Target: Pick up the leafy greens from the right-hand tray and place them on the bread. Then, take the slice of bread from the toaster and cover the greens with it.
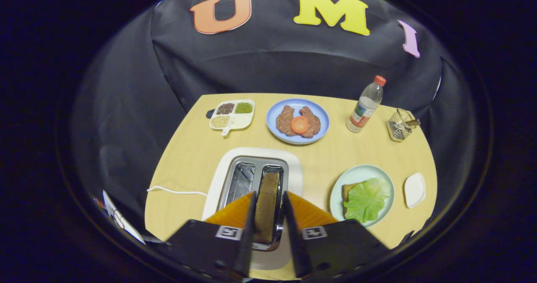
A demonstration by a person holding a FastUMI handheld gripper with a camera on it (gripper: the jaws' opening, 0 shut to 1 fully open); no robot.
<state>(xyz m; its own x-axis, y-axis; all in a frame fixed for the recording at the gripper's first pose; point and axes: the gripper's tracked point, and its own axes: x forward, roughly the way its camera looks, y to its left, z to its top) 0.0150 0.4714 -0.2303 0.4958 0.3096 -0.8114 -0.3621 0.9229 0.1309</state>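
On the wooden table (188, 157), a divided dish (232, 114) of beans and grains sits at the far side beside a blue plate (298, 139) with two meat patties (286, 120) and a tomato slice (299, 125). A water bottle (366, 105), a wire basket (400, 125) and a small white dish (414, 190) stand further along; a white cord (176, 190) trails off.

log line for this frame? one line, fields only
stage: bread pickup | gripper: open, fingers straddling bread slice in toaster right slot | greens: already on bread on green plate
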